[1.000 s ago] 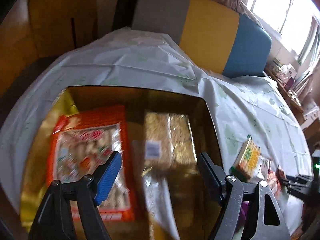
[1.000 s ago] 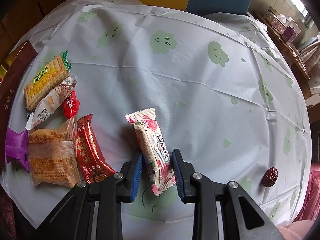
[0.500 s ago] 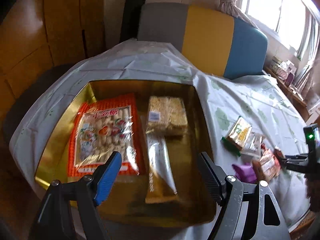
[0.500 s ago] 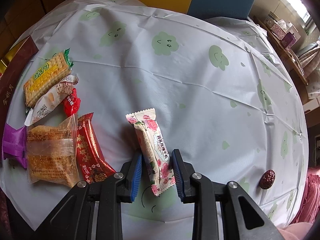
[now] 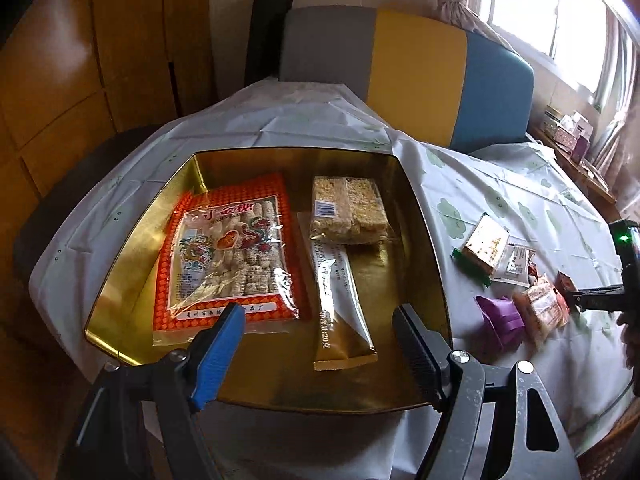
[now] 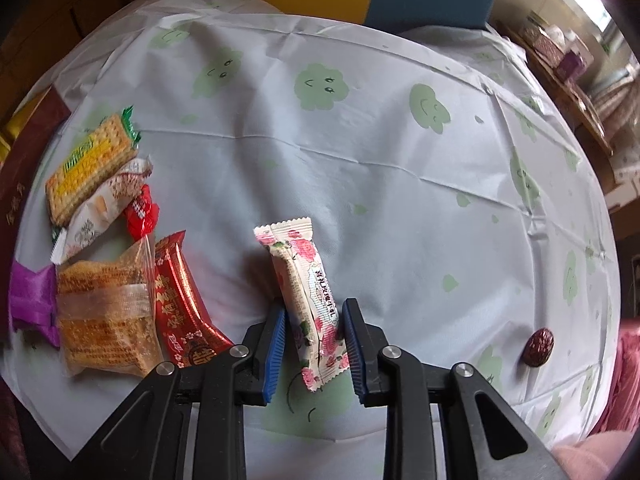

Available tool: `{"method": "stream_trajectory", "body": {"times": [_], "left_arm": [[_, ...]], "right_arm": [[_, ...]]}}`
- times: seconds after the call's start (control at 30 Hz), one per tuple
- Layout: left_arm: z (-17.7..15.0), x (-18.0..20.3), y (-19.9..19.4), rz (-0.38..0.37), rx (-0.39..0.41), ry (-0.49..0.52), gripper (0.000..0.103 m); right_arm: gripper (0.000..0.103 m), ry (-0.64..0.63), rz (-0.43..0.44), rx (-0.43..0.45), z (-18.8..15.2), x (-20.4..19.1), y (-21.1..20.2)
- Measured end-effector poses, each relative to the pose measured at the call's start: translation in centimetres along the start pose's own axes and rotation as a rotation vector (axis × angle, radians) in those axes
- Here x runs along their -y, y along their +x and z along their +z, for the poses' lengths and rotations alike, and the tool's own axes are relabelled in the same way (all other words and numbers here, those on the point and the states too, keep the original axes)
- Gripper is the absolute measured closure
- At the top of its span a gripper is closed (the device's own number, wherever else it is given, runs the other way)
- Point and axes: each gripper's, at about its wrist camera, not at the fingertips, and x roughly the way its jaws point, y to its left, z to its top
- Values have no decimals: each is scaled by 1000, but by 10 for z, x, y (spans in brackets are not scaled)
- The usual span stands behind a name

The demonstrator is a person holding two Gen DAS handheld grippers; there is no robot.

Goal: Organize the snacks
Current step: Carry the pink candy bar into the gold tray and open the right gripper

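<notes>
A gold tray (image 5: pixel 120 264) holds an orange candy bag (image 5: pixel 228 248), a clear pack of rice crackers (image 5: pixel 348 210) and a long gold-white packet (image 5: pixel 340 300). My left gripper (image 5: pixel 320 328) is open and empty above the tray's near edge. My right gripper (image 6: pixel 314 338) is shut on a white rose-printed snack bar (image 6: pixel 306 292), just above the tablecloth. To its left lie a green-yellow cracker pack (image 6: pixel 90 160), a white packet (image 6: pixel 102 210), a small red candy (image 6: pixel 140 212), a red wrapper (image 6: pixel 182 304), a clear cake pack (image 6: pixel 106 312) and a purple wrapper (image 6: pixel 30 300).
A dark red date (image 6: pixel 539 347) lies on the cloth at the right. The round table has a white cloth with green smiley clouds (image 6: pixel 320 84). A grey, yellow and blue chair back (image 5: pixel 416 76) stands behind the table. The tray's dark red side (image 6: pixel 24 168) shows at the left.
My left gripper has pulled back and up from the tray, so the whole tray shows. My right gripper has kept hold of the rose bar and barely moved.
</notes>
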Motion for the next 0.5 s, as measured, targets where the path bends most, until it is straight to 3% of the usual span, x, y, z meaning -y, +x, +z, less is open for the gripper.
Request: {"method": "stream_trajectory", "body": {"times": [0.1,0.3,0.5], "left_arm": [[-1,-6,2,10,-5,-16,26],[-5,-14,5,11,-8,-37,26],[0,-30,2,40,14,-92,26]], "right_arm": [[77,35,-20,2,2,6,-4],[77,122,20,64,4,17,-31],[77,117,173,146,4,-11,-68]]}}
